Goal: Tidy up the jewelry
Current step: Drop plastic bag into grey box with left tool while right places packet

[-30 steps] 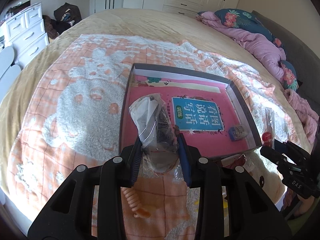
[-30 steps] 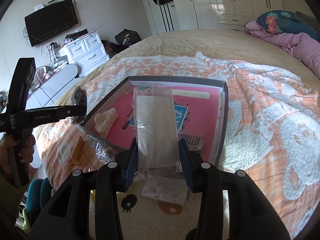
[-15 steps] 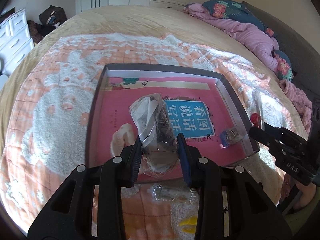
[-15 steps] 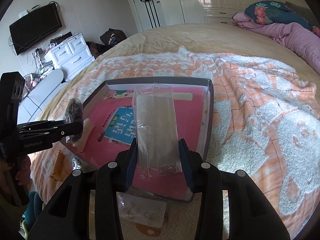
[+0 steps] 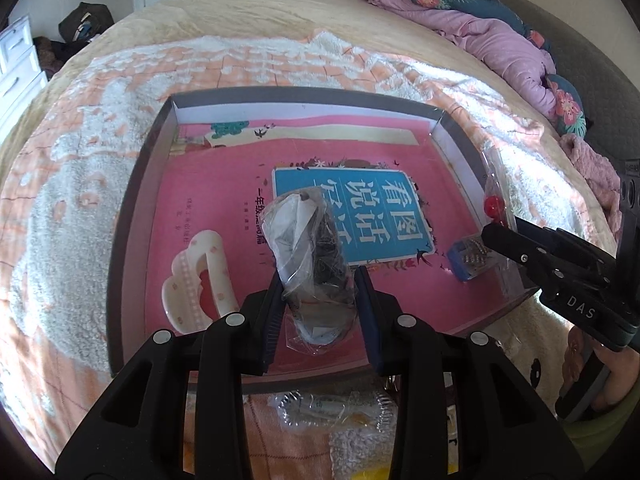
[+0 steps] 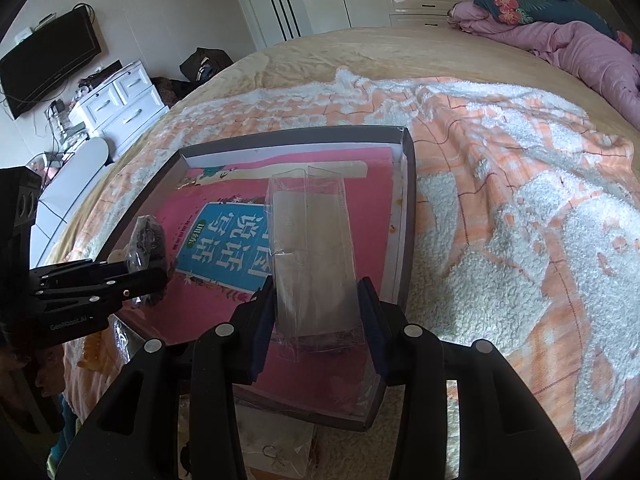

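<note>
My left gripper [image 5: 318, 276] is shut on a crumpled clear bag of dark jewelry [image 5: 308, 240], held low over the near part of a shallow grey tray [image 5: 304, 94]. In the right wrist view, my right gripper [image 6: 316, 284] holds a flat clear packet [image 6: 312, 240] over the tray's near right corner [image 6: 408, 216]. Its jaws are opening, and its pads still touch the packet's edges. The left gripper [image 6: 160, 272] and its bag [image 6: 148, 240] show at the left there. A cream hair claw [image 5: 200, 276] and a small blue beaded box [image 5: 470, 258] lie in the tray.
A pink book with a blue label [image 5: 344, 216] lines the tray's floor. The tray rests on an orange-and-white fleece blanket [image 6: 520, 208] on a bed. More clear jewelry packets [image 5: 332, 408] [image 6: 276, 452] lie on the blanket just before the tray. Pink bedding [image 5: 500, 36] is piled far right.
Both grippers have come forward and down over the tray with their packets. The tray now fills more of each view. The hair claw has come into the left wrist view.
</note>
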`<state>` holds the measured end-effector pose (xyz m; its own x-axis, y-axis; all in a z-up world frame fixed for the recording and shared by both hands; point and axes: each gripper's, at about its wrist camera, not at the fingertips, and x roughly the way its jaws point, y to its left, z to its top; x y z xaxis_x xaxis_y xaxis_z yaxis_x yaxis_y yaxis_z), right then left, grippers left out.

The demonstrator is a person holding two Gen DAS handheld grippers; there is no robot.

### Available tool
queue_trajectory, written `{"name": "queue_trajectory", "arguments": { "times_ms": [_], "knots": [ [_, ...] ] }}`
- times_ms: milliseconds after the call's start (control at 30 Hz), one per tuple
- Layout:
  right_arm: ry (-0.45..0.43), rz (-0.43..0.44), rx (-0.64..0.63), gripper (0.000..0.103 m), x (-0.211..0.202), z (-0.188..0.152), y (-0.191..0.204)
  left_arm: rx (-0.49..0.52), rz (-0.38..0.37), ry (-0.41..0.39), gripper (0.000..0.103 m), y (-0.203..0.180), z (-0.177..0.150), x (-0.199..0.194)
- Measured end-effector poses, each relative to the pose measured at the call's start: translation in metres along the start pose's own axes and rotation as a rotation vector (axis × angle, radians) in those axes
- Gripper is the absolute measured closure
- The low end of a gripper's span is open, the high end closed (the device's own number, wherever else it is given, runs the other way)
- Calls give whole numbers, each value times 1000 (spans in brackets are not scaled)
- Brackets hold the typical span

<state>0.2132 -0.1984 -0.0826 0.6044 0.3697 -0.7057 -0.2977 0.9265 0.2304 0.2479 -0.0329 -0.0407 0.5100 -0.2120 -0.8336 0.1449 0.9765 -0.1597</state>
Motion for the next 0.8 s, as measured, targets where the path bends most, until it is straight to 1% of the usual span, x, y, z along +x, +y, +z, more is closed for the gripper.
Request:
{"name": "queue_trajectory", "arguments": {
  "times_ms": [200,300,467,733,800],
  "knots": [
    [-7,13,21,61,-4,-2,-2,-7,-3,14,77,2,-3,7],
    [-22,12,34,55,-11,-3,-3,-10,-7,16,77,3,-4,7],
    [-41,9,49,51,-27,-4,-8,-14,-7,15,77,4,-5,6],
    [-65,7,54,48,-48,-6,-13,-11,-6,-11,75,2,-4,-5],
    [-73,12,50,46,-54,-7,-12,-10,-7,-20,73,1,-3,-9]
  ]
}}
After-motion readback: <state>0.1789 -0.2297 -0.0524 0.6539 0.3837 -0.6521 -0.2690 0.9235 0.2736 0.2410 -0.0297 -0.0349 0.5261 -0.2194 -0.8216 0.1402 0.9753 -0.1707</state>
